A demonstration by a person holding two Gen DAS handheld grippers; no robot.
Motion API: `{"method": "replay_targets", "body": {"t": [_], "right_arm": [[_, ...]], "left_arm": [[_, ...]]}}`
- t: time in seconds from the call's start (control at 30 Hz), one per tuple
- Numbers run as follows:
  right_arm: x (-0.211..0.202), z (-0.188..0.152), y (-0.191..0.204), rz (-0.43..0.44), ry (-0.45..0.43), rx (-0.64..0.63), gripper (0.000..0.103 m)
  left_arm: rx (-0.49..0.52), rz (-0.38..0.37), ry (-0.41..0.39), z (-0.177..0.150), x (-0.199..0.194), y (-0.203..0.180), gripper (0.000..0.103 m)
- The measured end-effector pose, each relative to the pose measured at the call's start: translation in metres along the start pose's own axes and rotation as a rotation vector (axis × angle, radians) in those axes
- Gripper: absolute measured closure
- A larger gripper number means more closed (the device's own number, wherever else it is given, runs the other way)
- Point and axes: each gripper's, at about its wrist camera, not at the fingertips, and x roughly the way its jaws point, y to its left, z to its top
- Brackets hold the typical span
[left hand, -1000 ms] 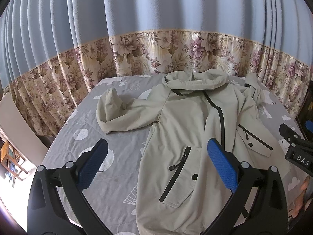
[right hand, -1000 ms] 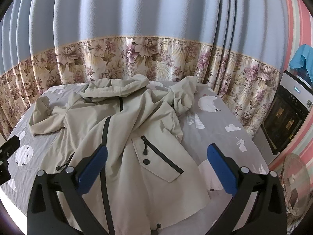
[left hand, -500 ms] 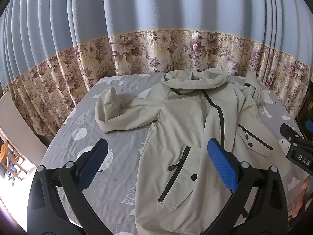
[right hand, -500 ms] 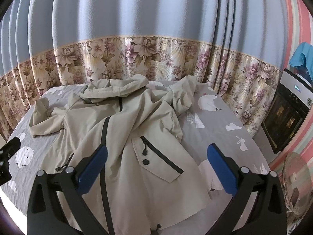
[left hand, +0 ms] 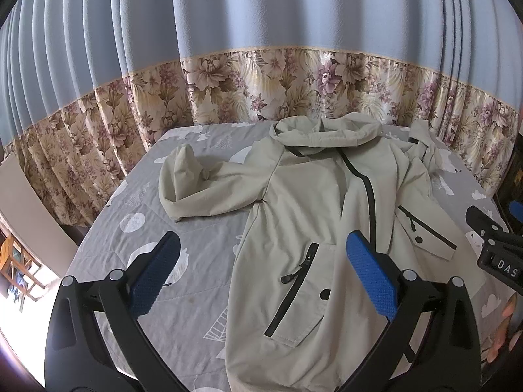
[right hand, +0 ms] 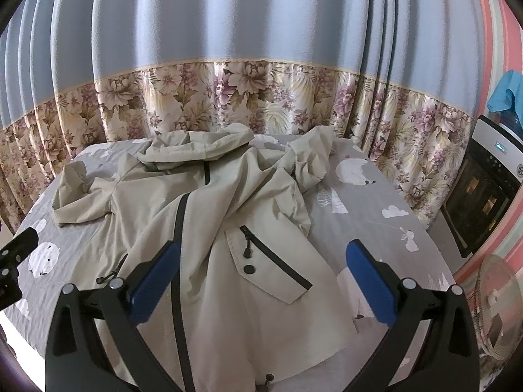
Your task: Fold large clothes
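A long beige hooded jacket point(left hand: 310, 215) point(right hand: 228, 215) lies front-up on the bed, hood toward the curtain, black zipper down the middle. Its left sleeve point(left hand: 199, 186) is bent and bunched on the sheet; the other sleeve point(right hand: 310, 160) is crumpled near the hood. My left gripper point(left hand: 261, 276) hovers open above the jacket's lower left side, holding nothing. Above the lower right part of the jacket, my right gripper point(right hand: 261, 276) is also open and empty. The right gripper's body point(left hand: 493, 245) shows at the right edge of the left wrist view.
The bed carries a grey sheet point(left hand: 137, 235) point(right hand: 376, 215) printed with white animals. Blue and floral curtains point(left hand: 261, 75) close the far side. To the right stand a dark oven-like appliance point(right hand: 483, 189) and a fan point(right hand: 497, 307). A wooden chair point(left hand: 19, 271) sits low at the left.
Both grippers have drifted very slightly; the jacket sits a touch lower in the views. Neither gripper has touched or gripped anything.
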Motion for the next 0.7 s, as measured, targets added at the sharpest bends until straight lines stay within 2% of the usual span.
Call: {"method": "replay_targets", "body": {"t": [0.7], "right_arm": [[0.0072, -0.0022, 0.0057, 0.033, 0.02, -0.014, 0.001]], "left_arm": [[-0.01, -0.001, 0.009, -0.0046, 0.0051, 0.0039, 0.003]]}}
